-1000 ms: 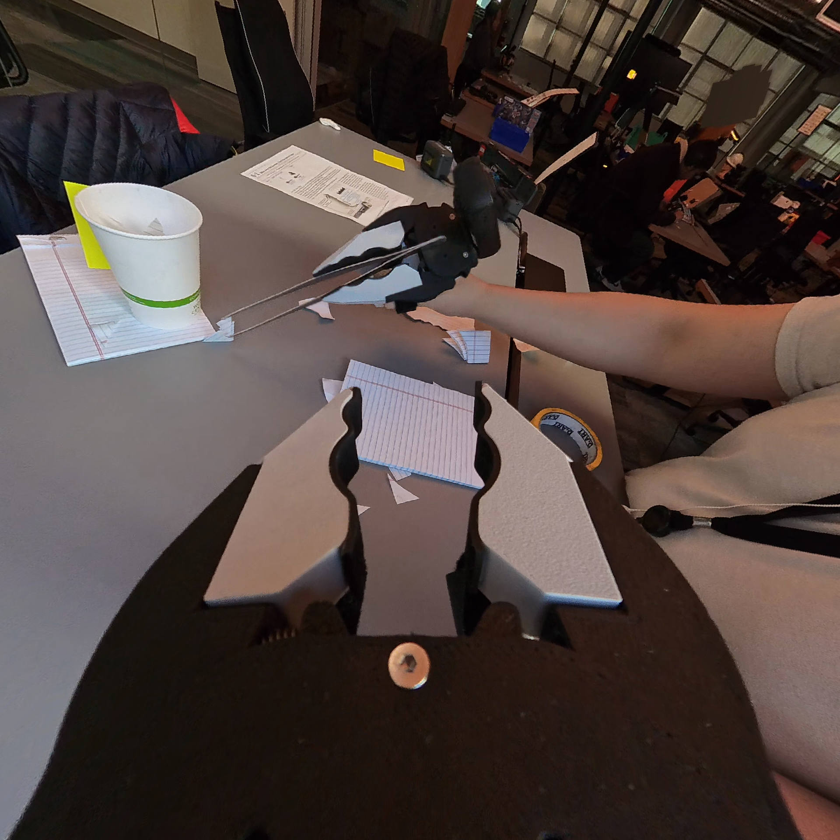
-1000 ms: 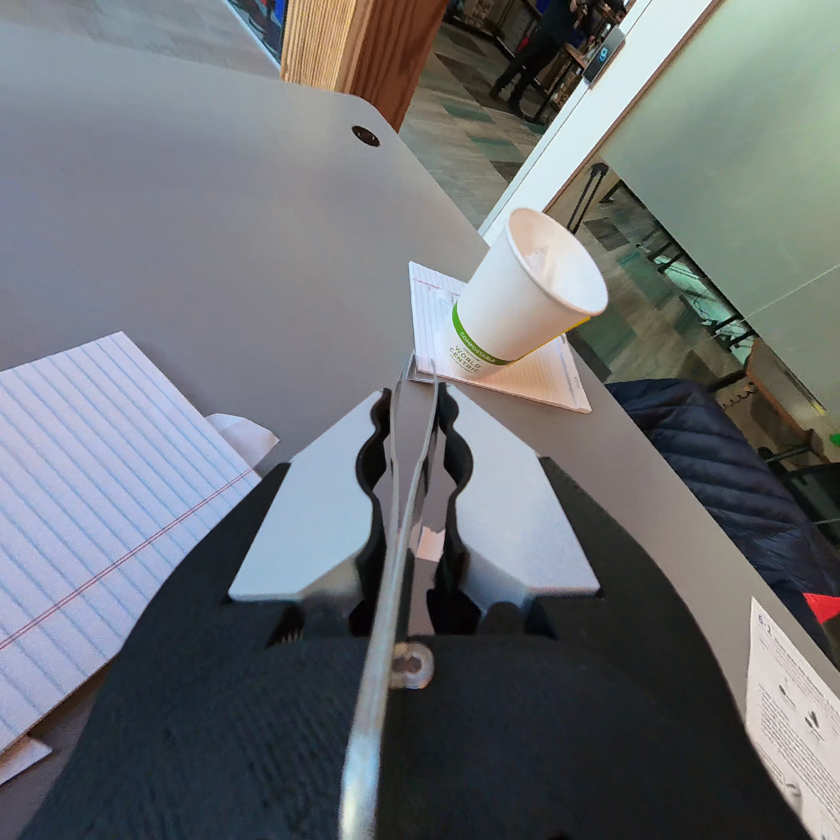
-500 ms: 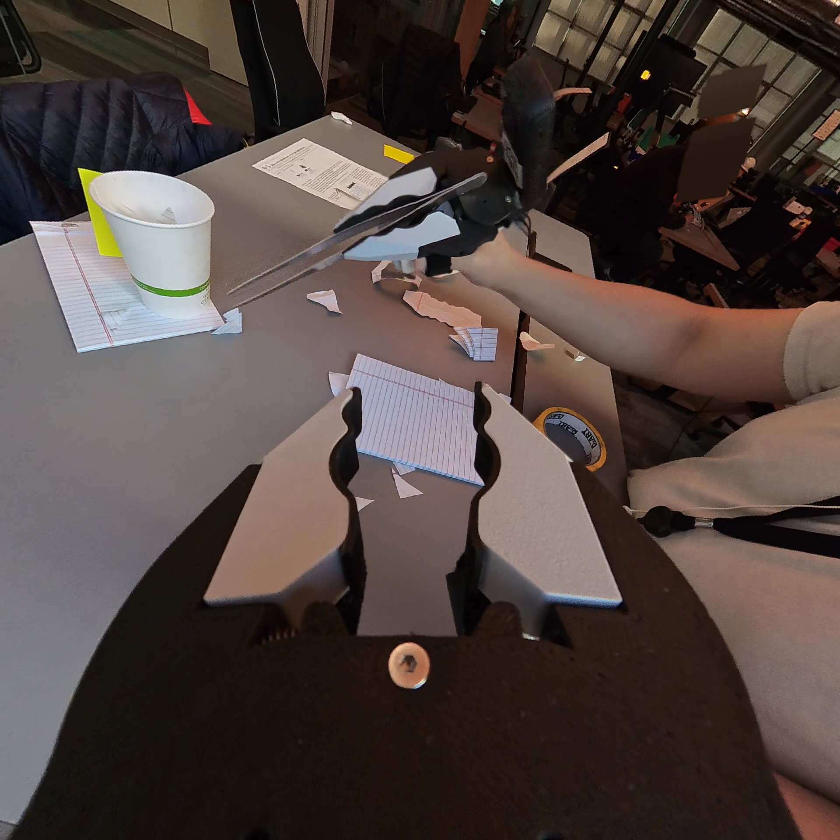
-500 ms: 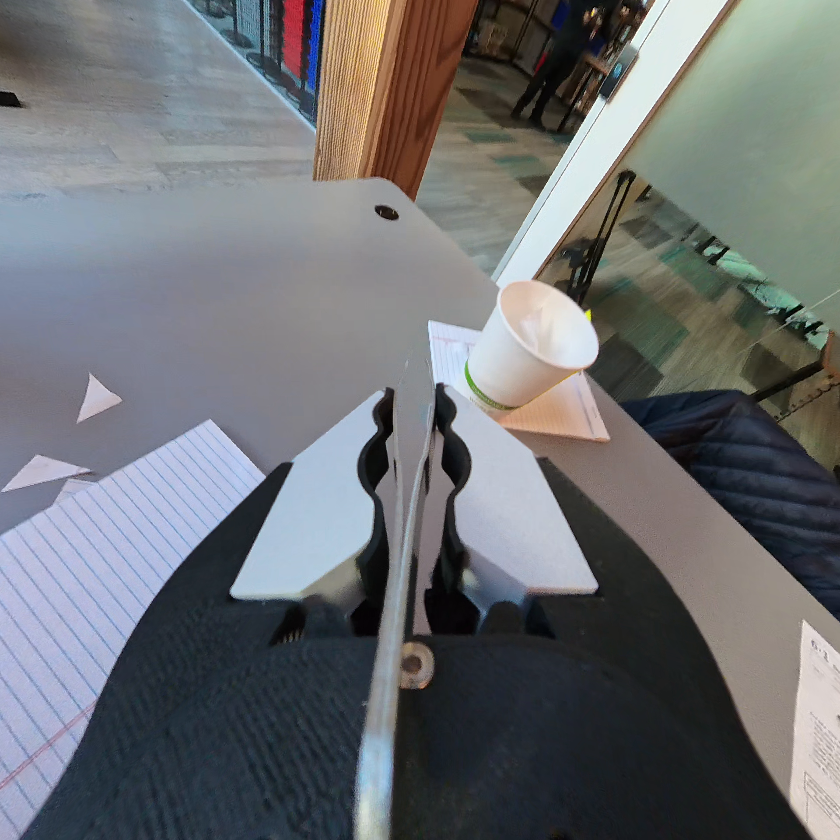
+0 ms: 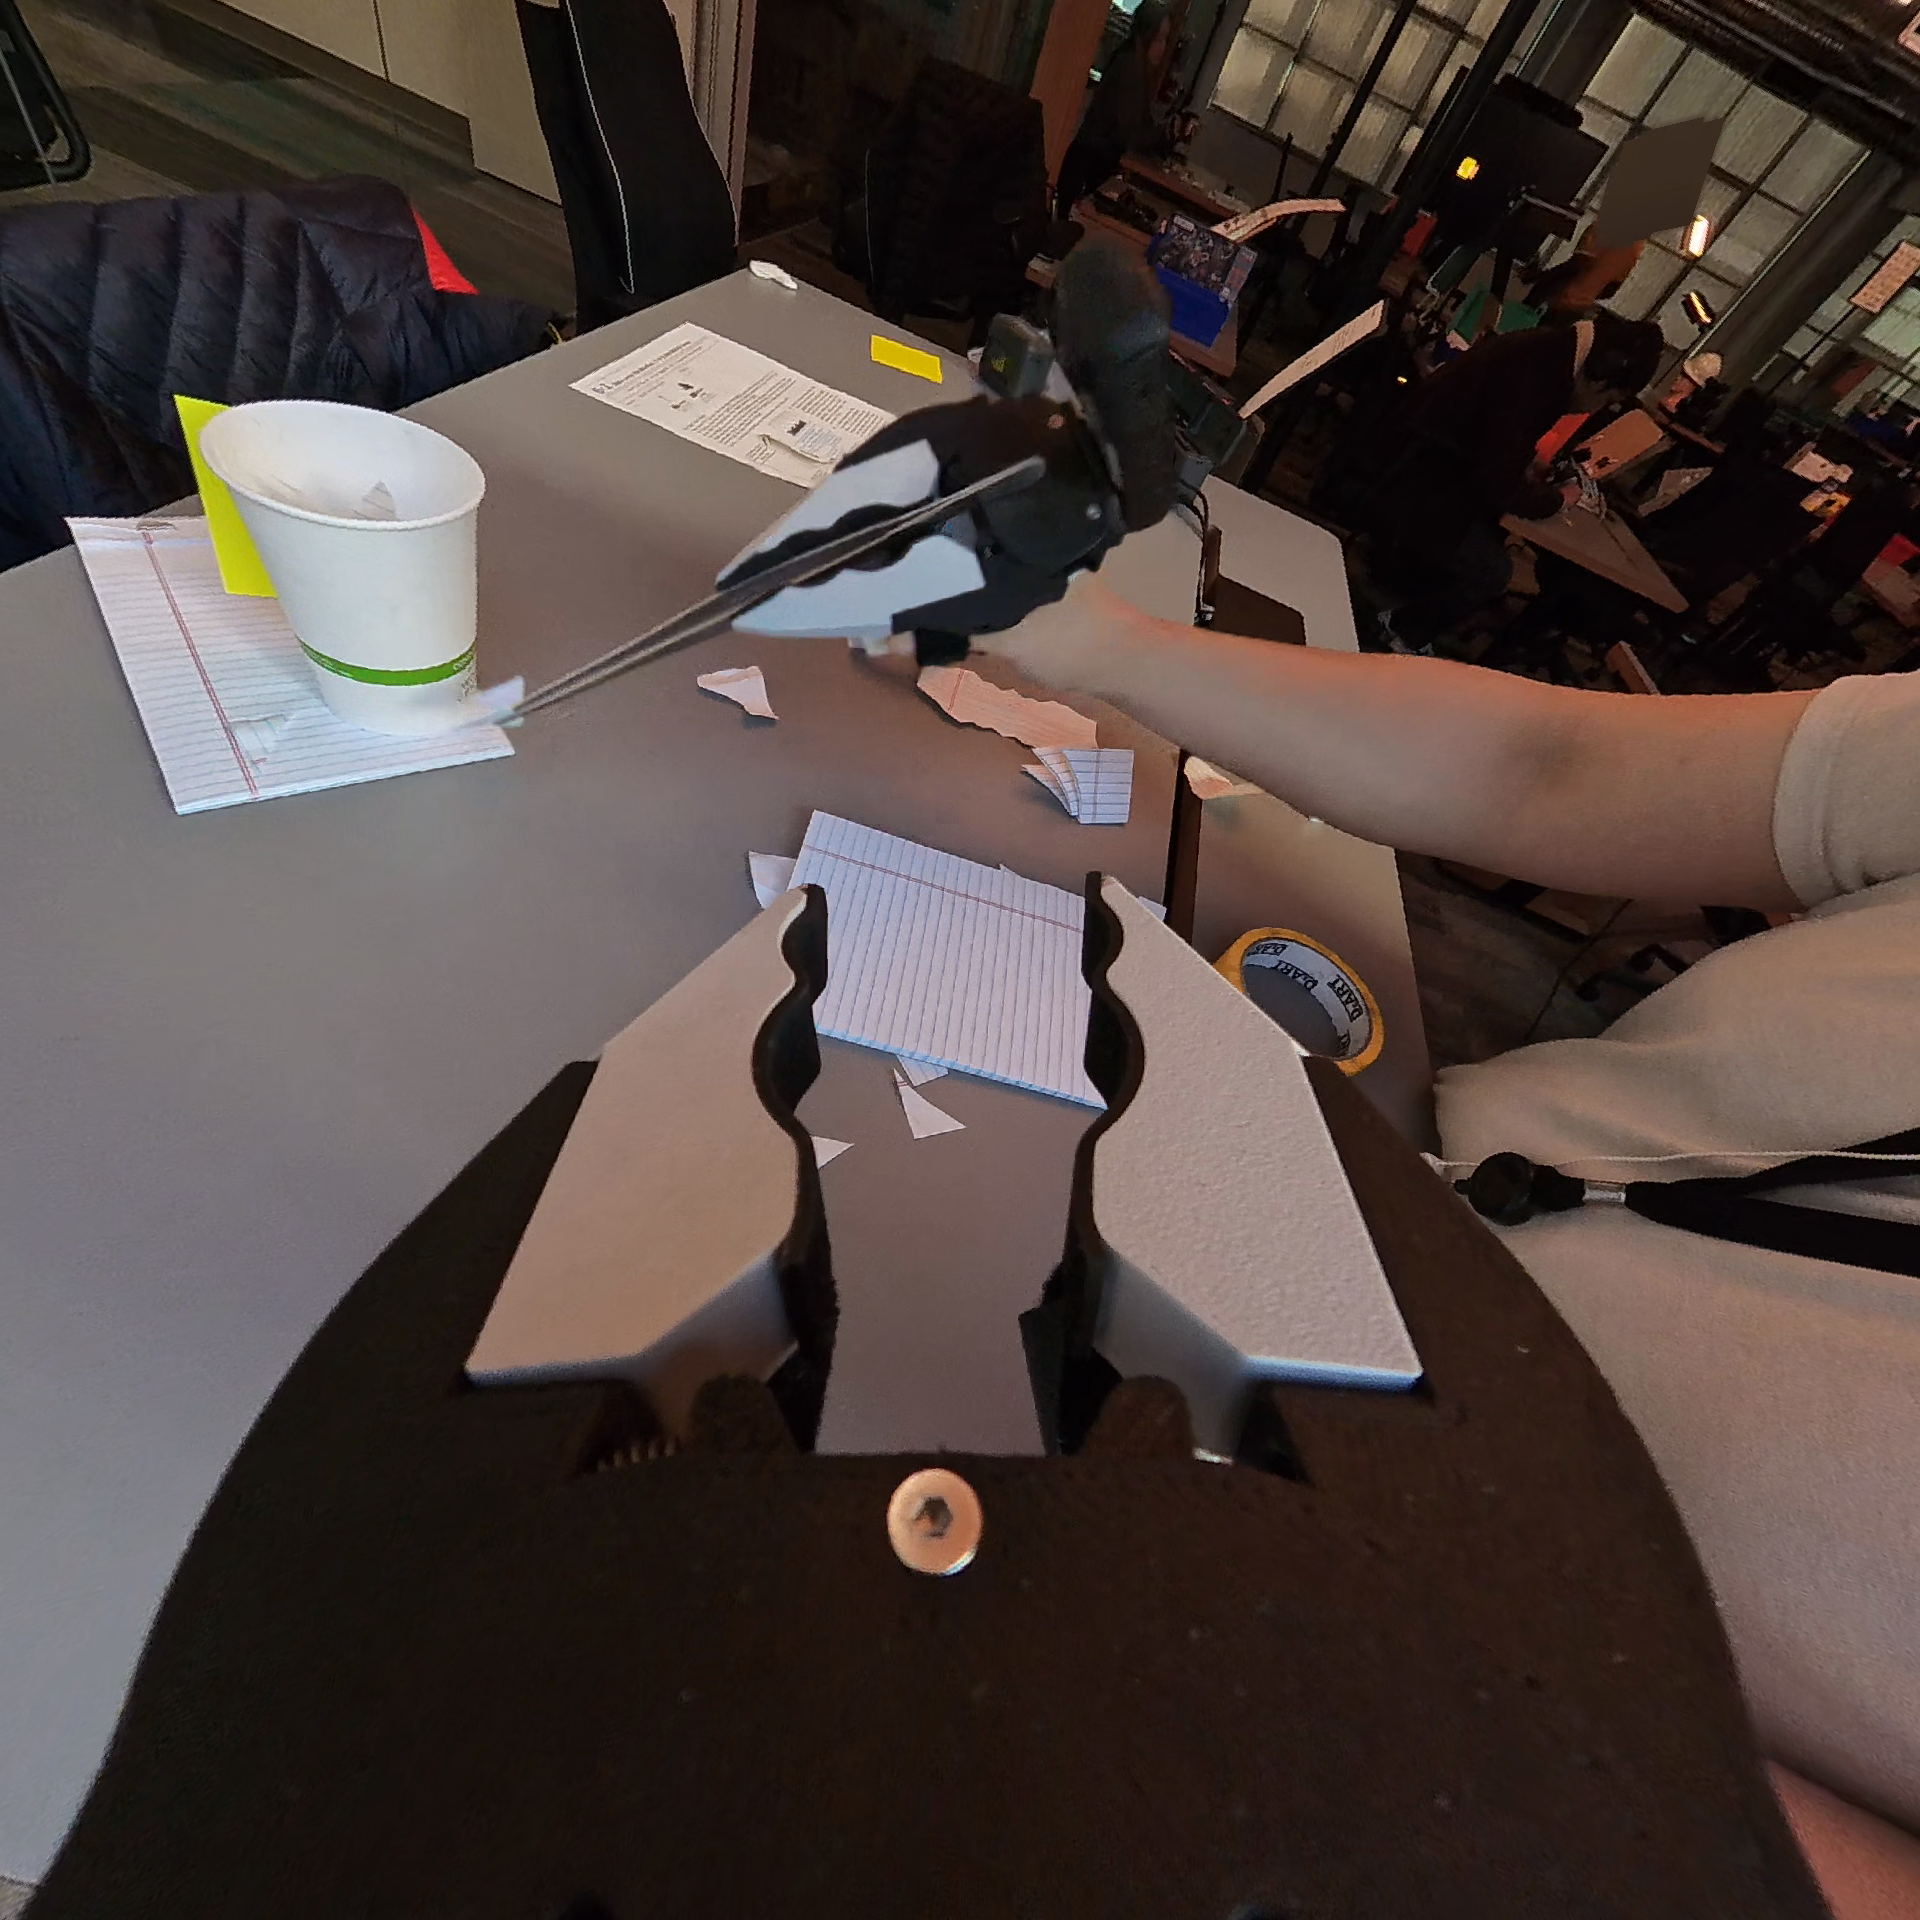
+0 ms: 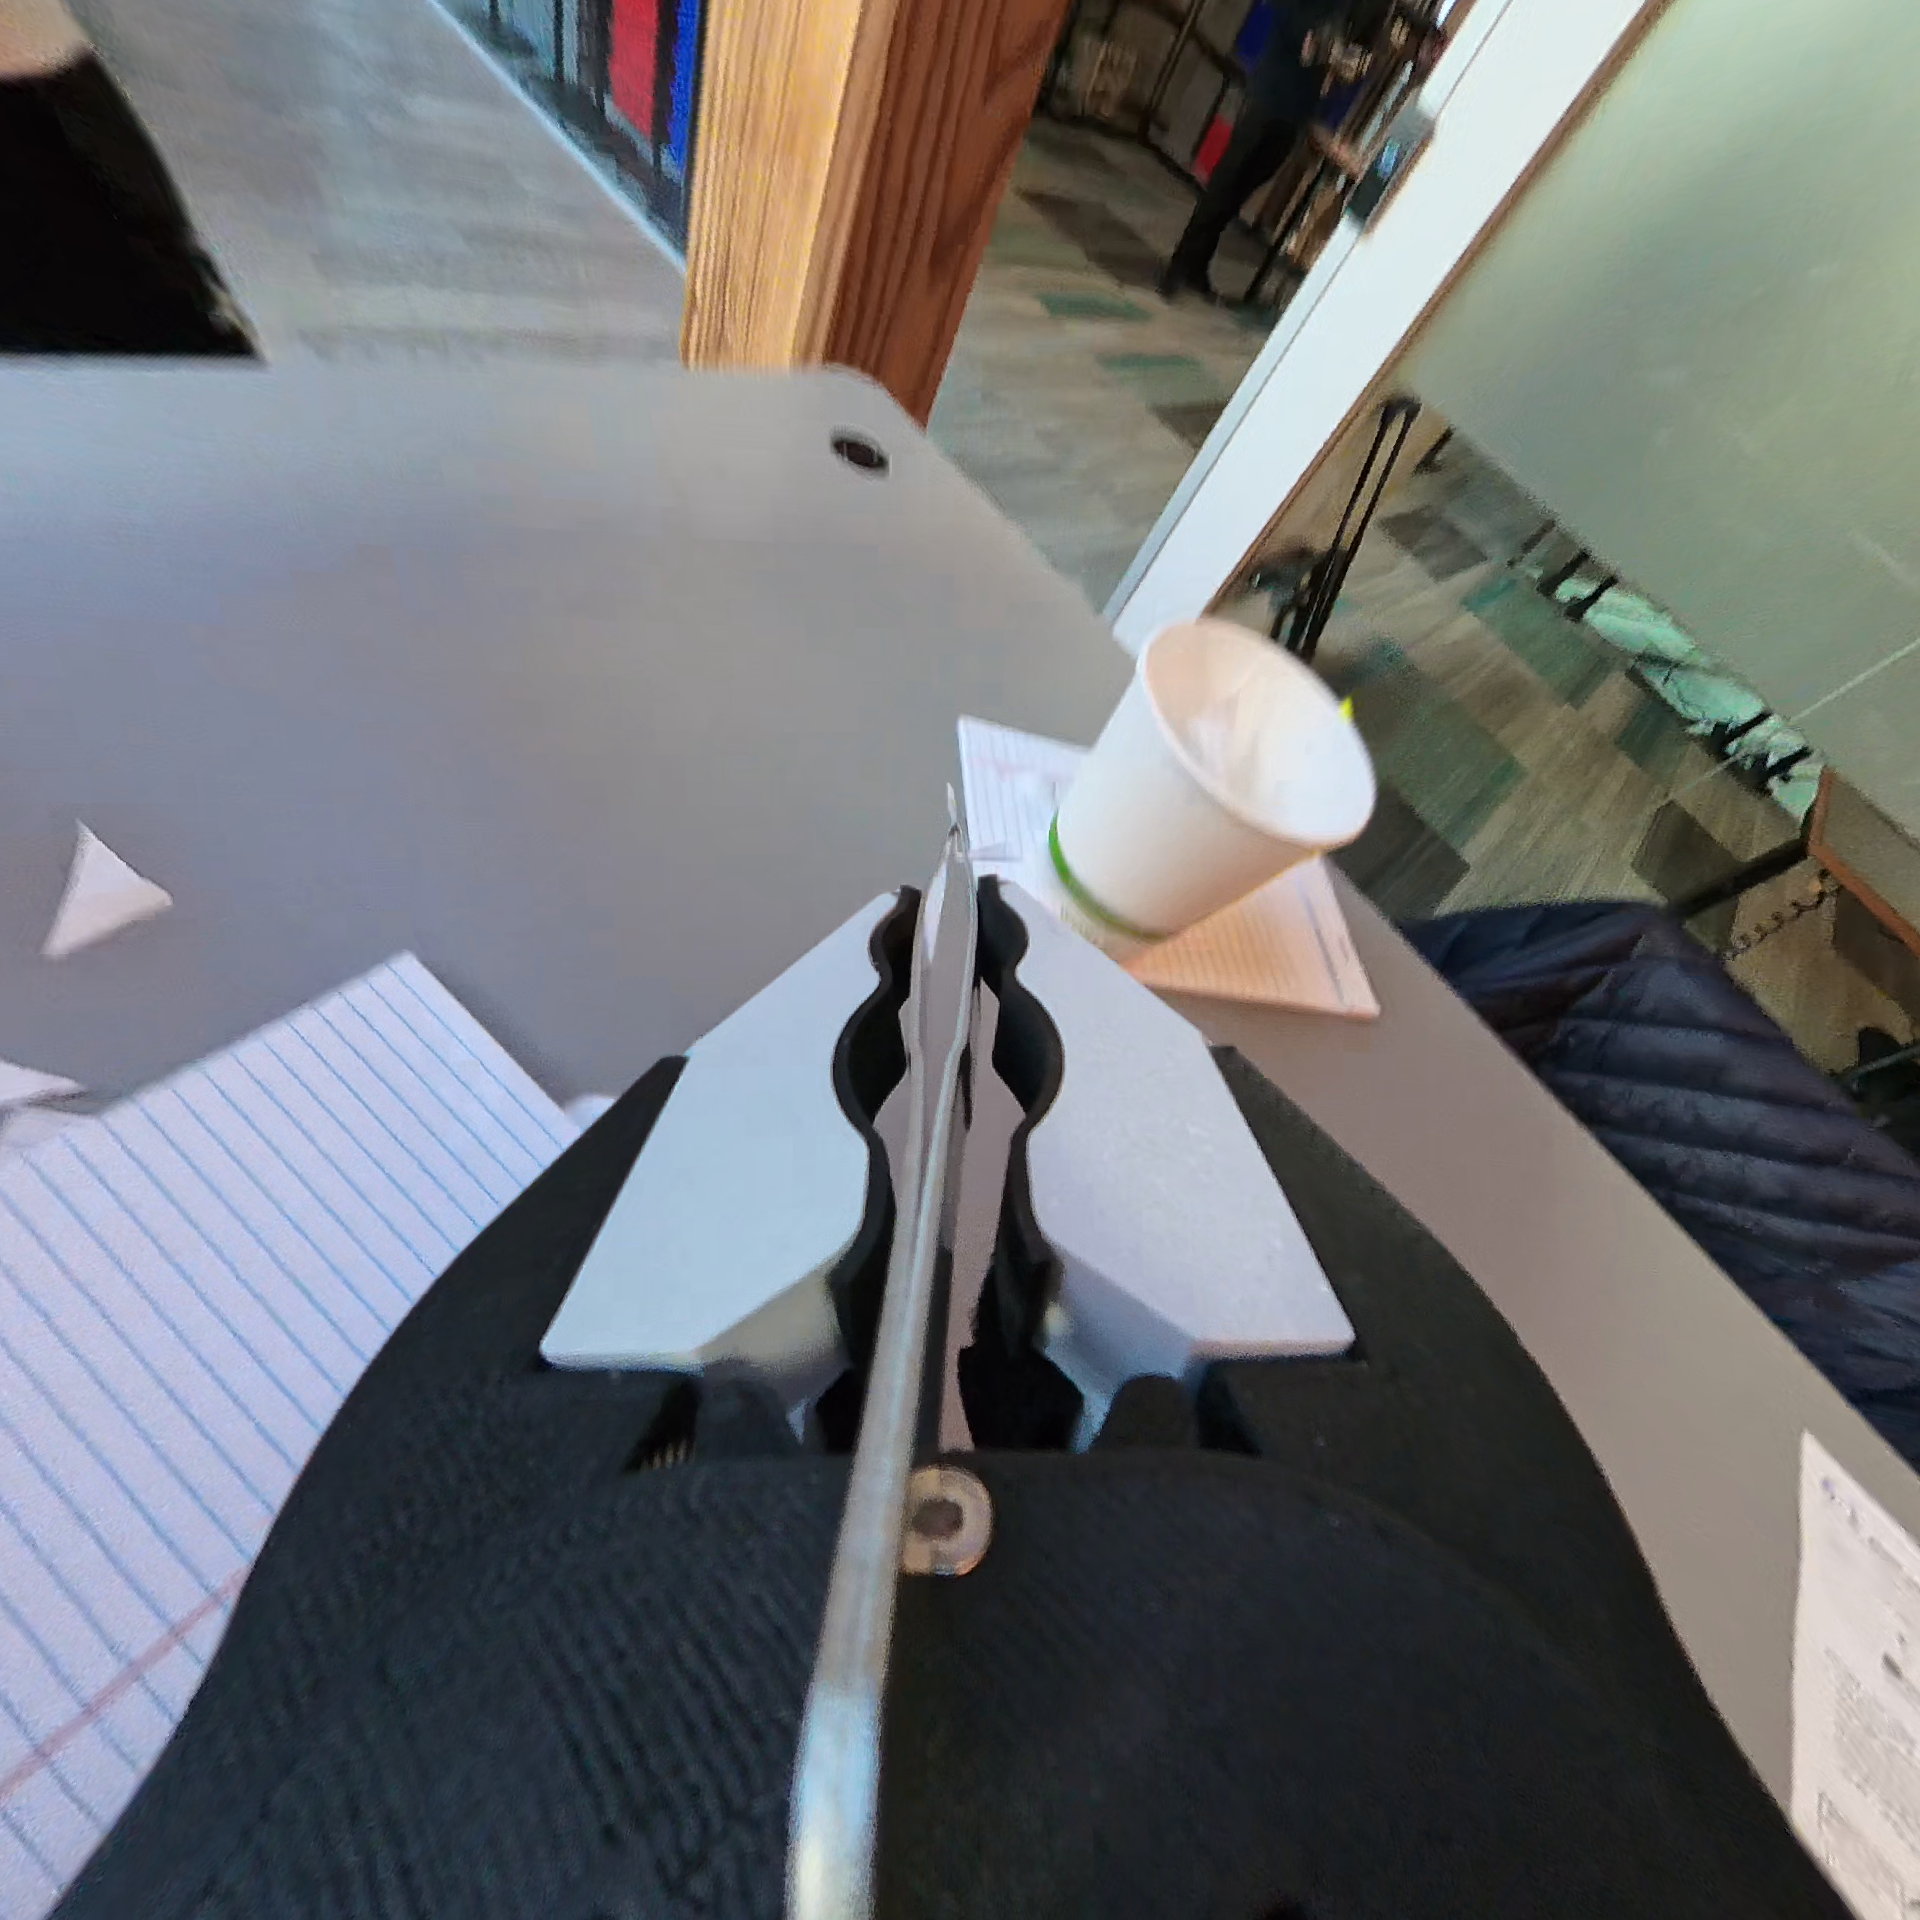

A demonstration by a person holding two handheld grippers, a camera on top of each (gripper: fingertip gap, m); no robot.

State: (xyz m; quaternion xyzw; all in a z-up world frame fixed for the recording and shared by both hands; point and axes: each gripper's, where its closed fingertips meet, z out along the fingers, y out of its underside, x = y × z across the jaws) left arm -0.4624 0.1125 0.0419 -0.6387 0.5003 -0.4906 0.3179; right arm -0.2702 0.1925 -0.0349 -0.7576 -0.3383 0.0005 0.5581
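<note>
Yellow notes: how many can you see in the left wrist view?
2: one note behind the cup, one note by the printed sheet; more may be hidden.

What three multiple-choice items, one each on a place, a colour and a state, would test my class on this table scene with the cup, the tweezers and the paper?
1. Where does the paper cup stand?
A. on a lined sheet
B. on the tape roll
C. on the bare table

2. What colour is the band round the cup?
A. red
B. green
C. blue

3. How is the left gripper?
A. shut on tweezers
B. shut on paper
C. open, holding nothing

Key: 1 A, the sheet shows under its base. 2 B, a green stripe near the bottom. 3 C, a wide gap between its fingers; the right gripper grips the tweezers.
</note>
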